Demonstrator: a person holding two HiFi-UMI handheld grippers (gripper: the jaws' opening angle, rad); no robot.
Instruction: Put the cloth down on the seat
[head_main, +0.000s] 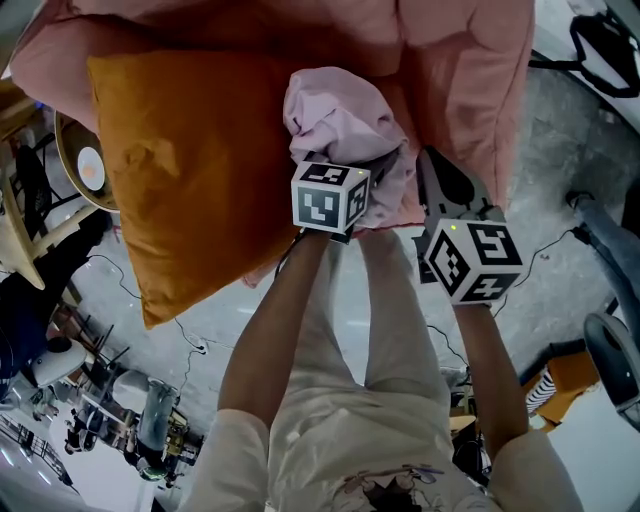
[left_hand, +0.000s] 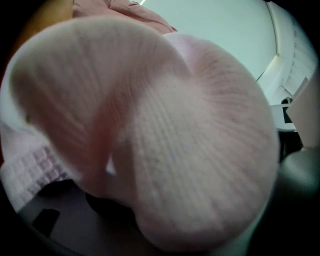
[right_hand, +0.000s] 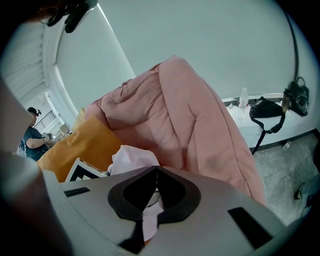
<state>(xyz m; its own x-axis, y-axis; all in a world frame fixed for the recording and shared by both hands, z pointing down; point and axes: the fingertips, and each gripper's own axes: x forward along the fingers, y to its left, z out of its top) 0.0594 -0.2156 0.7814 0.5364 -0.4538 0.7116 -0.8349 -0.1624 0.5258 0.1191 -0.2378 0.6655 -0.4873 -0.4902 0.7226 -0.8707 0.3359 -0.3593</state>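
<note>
Pink cloth (head_main: 338, 118) bunched upward from left tool (head_main: 352, 168).

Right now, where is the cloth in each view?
Head view: cloth top centre.
Left gripper view: cloth fills most of the frame.
Right gripper view: cloth low, just left of centre.
Shared landmark: pink seat behind it.

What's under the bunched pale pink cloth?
The salmon-pink padded seat shows around the pale pink cloth, orange cushion alongside. The cloth covers the spot beneath; contact can't be seen.
</note>
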